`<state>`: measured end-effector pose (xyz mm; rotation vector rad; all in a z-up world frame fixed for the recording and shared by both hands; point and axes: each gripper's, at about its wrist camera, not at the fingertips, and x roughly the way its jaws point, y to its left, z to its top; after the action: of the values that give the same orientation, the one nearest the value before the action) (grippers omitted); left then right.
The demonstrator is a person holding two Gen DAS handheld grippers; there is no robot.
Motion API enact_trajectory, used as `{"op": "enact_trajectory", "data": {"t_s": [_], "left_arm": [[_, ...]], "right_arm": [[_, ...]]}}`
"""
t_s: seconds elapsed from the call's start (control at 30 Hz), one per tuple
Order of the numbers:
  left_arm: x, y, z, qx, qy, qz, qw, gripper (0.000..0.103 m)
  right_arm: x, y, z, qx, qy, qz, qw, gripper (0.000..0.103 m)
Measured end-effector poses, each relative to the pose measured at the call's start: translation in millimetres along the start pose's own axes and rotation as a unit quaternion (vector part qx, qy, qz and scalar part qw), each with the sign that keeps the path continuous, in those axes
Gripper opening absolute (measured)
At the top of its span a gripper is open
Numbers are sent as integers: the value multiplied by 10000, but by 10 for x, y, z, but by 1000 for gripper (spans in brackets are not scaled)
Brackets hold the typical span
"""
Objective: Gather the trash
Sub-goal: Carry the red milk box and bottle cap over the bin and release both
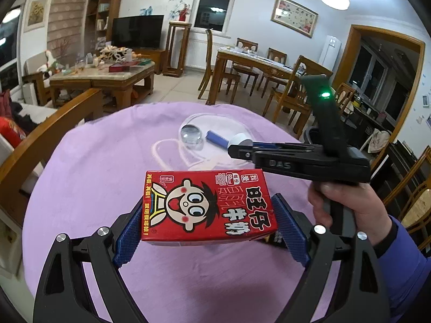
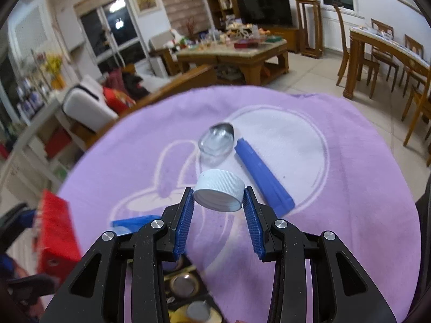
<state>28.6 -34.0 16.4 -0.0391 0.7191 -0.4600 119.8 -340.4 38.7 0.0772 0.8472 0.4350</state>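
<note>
red milk carton [image 1: 208,207] gripped, white cap [image 2: 219,193] pinched

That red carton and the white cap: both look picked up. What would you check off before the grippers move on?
1. Red carton sits between the left gripper pads on both sides: ok.
2. White cap is pinched between the right gripper pads: ok, though it sits tilted at the very tips.
3. Cap clear of the purple cloth: ok; the left wrist view shows it held above the cloth.
4. Trash still left: not ok, the blue stick and the clear glass piece lie on the cloth.
5. Bin to drop into: cannot tell, none clearly in view.
</note>
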Motion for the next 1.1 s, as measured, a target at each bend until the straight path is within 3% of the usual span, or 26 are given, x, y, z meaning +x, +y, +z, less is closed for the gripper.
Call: {"op": "enact_trajectory", "data": {"t_s": [0.3,0.63,0.83,1.1], "left_arm": [[175,-695,268,618,-58,-239,9978,87],[676,-1679,485,1182,4,-1043,9875,87],[1052,-2181,560,1357,182,-1456,9798,87],[1527,-2712,553,1593,435,-1677,9719,87]], "right_arm": [[-1156,-473,-185,559,-1026,201,9929,38],[-2140,-1412,-619,1212,-1616,-348,9788,38],[-2423,-2019,-904,1739,-1794,-650,9661,38],[-2519,-2710,-1347,2314,-1799,-897,9519,38]]}}
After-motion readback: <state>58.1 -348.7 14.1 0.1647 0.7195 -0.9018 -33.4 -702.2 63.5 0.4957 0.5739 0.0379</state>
